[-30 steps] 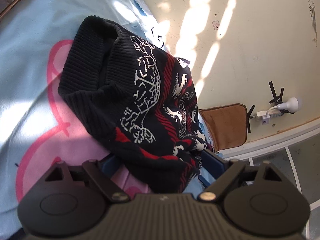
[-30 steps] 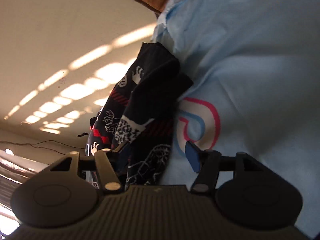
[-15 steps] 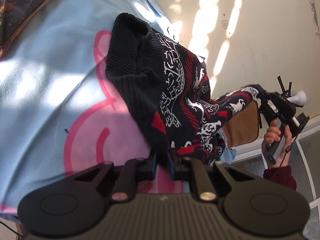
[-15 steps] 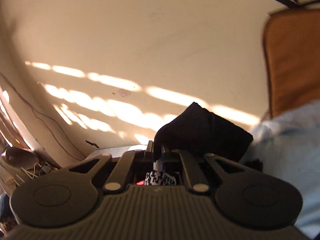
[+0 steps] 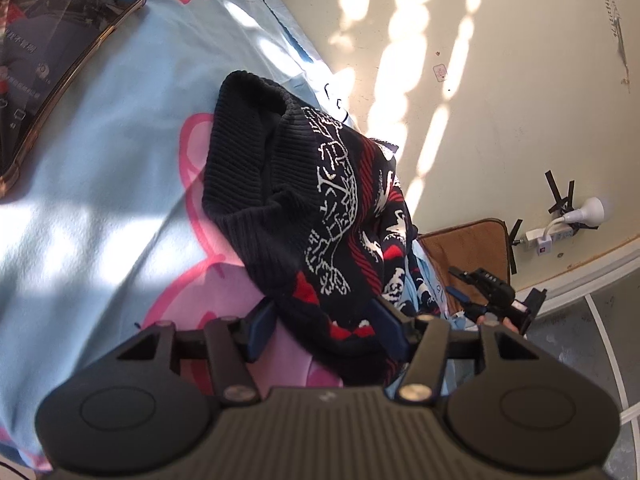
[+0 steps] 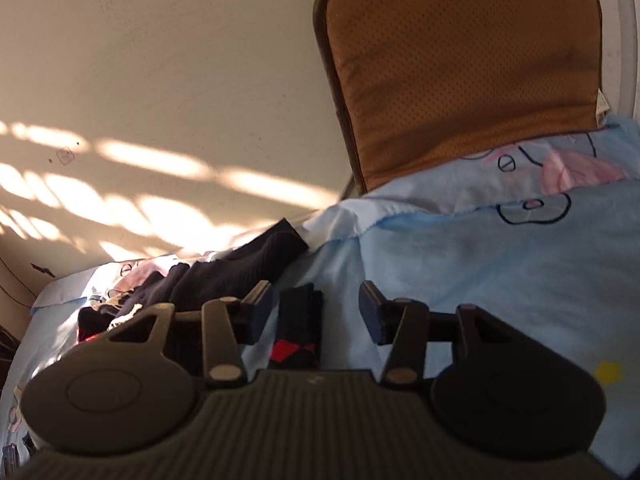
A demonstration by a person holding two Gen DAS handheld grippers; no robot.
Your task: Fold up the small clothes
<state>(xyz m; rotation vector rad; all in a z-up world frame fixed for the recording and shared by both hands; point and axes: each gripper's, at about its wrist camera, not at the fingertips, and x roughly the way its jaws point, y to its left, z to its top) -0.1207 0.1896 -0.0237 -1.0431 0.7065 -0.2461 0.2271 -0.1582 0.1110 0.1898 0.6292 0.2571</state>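
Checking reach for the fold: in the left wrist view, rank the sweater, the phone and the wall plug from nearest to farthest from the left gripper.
1. Sweater, lying between the left gripper's open jaws.
2. Phone, upper left on the sheet.
3. Wall plug, far right on the wall.

No legible text anywhere.

Left gripper (image 5: pixel 325 326): black ribbed body, round side discs, silver screws, dark blue pads on fingers (image 5: pixel 260 326).
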